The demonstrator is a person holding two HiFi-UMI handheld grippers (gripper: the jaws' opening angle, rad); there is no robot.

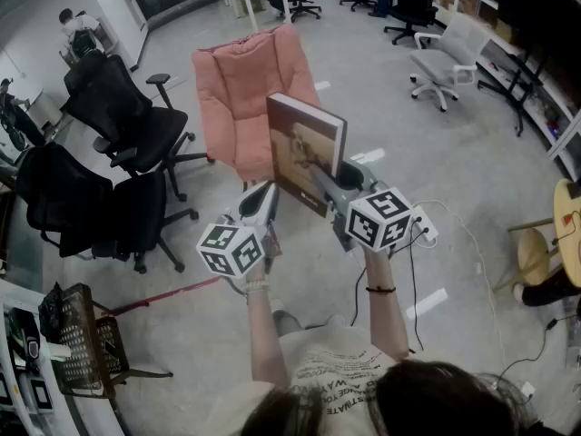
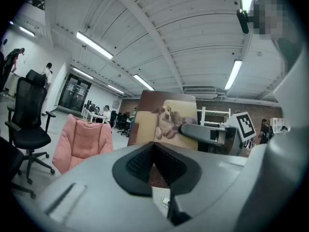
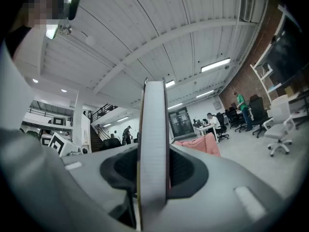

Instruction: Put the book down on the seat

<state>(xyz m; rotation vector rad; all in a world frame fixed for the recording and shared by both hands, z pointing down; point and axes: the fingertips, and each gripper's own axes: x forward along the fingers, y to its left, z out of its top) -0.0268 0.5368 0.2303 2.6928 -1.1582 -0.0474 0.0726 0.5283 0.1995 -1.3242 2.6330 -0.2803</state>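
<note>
A large hardback book (image 1: 305,153) with a dog on its cover stands upright in the air, held at its lower right edge. My right gripper (image 1: 329,183) is shut on it. In the right gripper view the page edge (image 3: 153,129) fills the gap between the jaws. My left gripper (image 1: 264,200) hangs just left of the book's lower corner, jaws shut, with nothing seen between the tips (image 2: 154,151). The book's cover (image 2: 166,120) shows beyond them. The pink padded seat (image 1: 245,89) stands on the floor behind and below the book, also in both gripper views (image 2: 82,141) (image 3: 205,144).
Black office chairs (image 1: 127,121) stand left of the pink seat, and a grey one (image 1: 445,57) at the back right. White cables and a power strip (image 1: 427,225) lie on the floor to the right. A wire basket (image 1: 77,343) sits at the lower left, a wooden stool (image 1: 536,252) at the right.
</note>
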